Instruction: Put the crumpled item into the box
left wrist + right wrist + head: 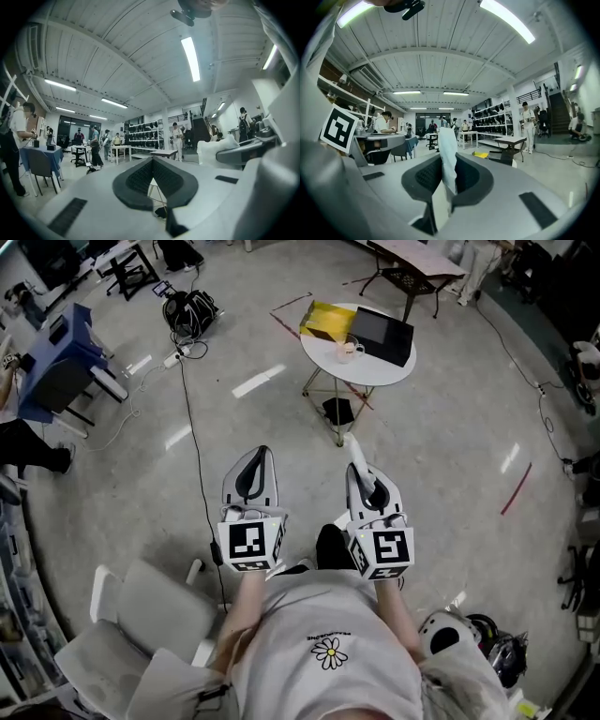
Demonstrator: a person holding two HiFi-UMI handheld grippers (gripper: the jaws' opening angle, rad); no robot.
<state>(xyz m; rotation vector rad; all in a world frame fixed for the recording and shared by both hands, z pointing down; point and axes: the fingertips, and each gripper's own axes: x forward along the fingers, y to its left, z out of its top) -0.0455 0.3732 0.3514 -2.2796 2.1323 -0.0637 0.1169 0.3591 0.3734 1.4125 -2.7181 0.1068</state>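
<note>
My right gripper (360,471) is shut on a crumpled white item (353,448), a thin wad that sticks out past the fingertips. In the right gripper view the crumpled item (447,157) stands upright, pinched between the dark pads. My left gripper (253,459) is shut with nothing in it, and its pads (140,176) meet in a narrow V. Both grippers are held at waist height, about level with each other. Ahead stands a round white table (323,357) with a yellow box (326,321) on its far left side. The yellow box (481,154) shows low and far off.
A flat black case (382,333) and a small cup (346,350) also sit on the round table. A blue-covered desk (52,362) and a black bag (189,307) with cables are at the left. A white chair (131,624) is behind me on the left. People stand far off.
</note>
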